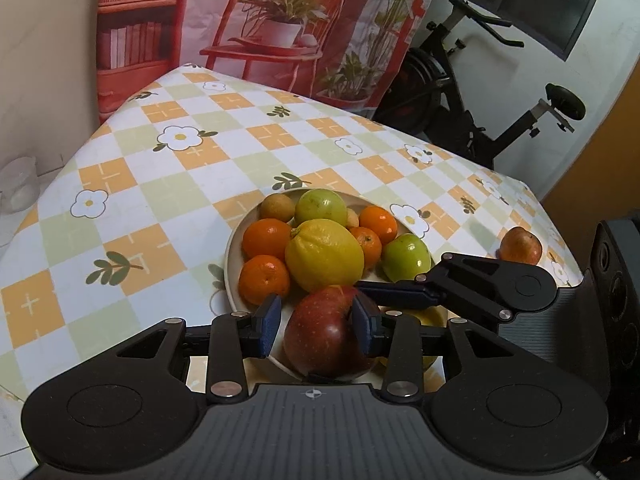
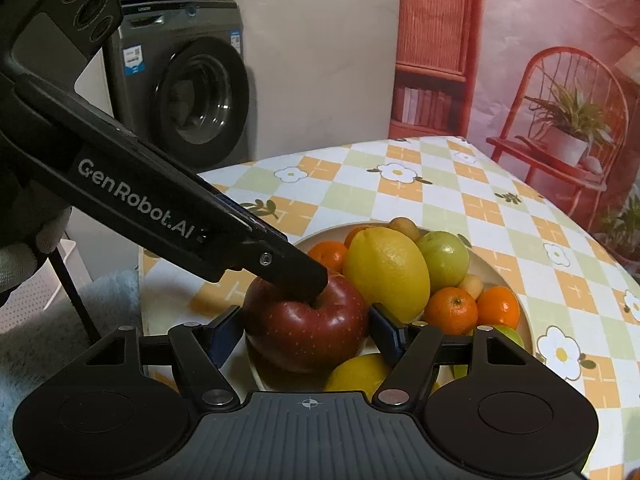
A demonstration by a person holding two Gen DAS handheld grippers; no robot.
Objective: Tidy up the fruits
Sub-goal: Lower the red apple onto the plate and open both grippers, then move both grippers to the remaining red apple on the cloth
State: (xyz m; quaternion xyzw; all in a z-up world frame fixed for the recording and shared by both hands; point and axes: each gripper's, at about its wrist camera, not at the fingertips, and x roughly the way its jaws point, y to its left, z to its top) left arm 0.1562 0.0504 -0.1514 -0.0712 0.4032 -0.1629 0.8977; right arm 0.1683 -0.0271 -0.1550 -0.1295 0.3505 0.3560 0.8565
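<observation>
A red apple (image 1: 320, 336) lies at the near edge of a cream plate (image 1: 230, 256) that holds a lemon (image 1: 324, 254), several oranges and green fruits. My left gripper (image 1: 316, 326) straddles the apple's top. Its right pad touches the skin, while a gap shows beside the left pad, so it stands open. In the right wrist view my right gripper (image 2: 306, 336) has both blue pads against the sides of the apple (image 2: 304, 332) and is shut on it. A left finger (image 2: 296, 268) rests by the stem hollow. A second lemon (image 2: 356, 372) lies beside the apple.
A reddish pear-like fruit (image 1: 520, 246) sits alone on the checked tablecloth (image 1: 168, 184) near the right edge. An exercise bike (image 1: 480, 100) stands beyond the table. A washing machine (image 2: 192, 92) is at the left. A gloved hand (image 2: 24, 248) holds the left gripper.
</observation>
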